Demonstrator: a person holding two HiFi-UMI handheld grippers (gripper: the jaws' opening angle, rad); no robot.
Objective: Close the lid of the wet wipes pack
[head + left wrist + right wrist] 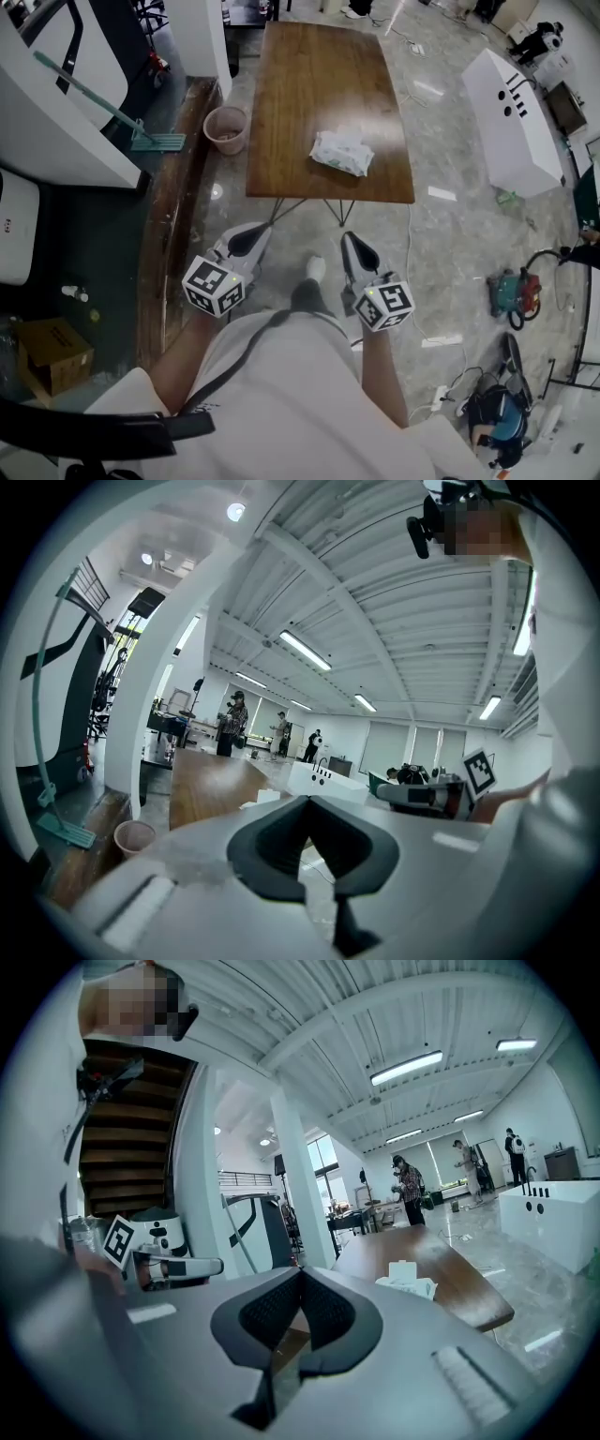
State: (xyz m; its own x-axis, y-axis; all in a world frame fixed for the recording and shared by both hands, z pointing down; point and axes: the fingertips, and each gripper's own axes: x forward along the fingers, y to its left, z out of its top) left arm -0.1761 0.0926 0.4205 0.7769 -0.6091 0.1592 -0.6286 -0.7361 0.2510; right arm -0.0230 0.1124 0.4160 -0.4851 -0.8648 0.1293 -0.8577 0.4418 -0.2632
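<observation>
The wet wipes pack (342, 152) is a white crinkled pouch lying near the front edge of the brown wooden table (309, 75). In the right gripper view the wipes pack (409, 1284) shows its small white lid standing up, open. The left gripper view catches only a corner of the wipes pack (259, 800) beyond the jaws. Both grippers are held at waist height, well short of the table. My left gripper (251, 236) (305, 801) is shut with nothing in it. My right gripper (355, 246) (302, 1271) is shut and empty too.
A pink waste bin (226, 128) stands on the floor at the table's left front corner, beside a green-handled mop (141, 131). A long white box (511, 122) lies to the table's right. A vacuum cleaner (511, 292) and cables lie on the floor at right, a cardboard box (52, 352) at left.
</observation>
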